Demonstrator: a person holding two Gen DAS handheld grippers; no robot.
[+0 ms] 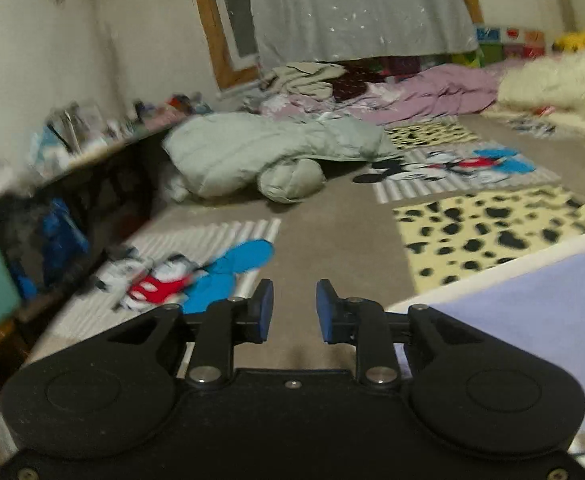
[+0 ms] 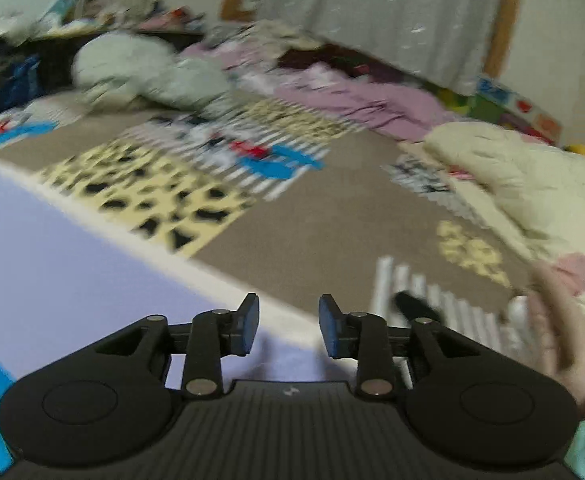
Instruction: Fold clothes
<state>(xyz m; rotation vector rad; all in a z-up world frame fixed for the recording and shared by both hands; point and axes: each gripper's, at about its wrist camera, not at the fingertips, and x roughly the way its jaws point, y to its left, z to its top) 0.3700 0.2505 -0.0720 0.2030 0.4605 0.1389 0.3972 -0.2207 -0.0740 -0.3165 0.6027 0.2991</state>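
Lilac cloth [image 1: 540,320] shows twice; blurred hand [image 2: 564,332] (perhaps) right only.

Ahead of me: patterned bedspread [image 1: 332,216] with cartoon and spotted panels; pale green quilt [image 1: 260,152] bundled on it; pink bedding [image 1: 432,96] beyond; grey curtain [image 1: 356,8]; cluttered shelf [image 1: 92,128] along the left wall.

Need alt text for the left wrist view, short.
The black left gripper, blue pads apart and holding nothing, hovers over a grey-brown carpeted floor beside the edge of a pale lavender cloth. Beyond lie cartoon-print striped mats, a yellow black-spotted mat and a crumpled pale green quilted jacket; the image is motion-blurred.
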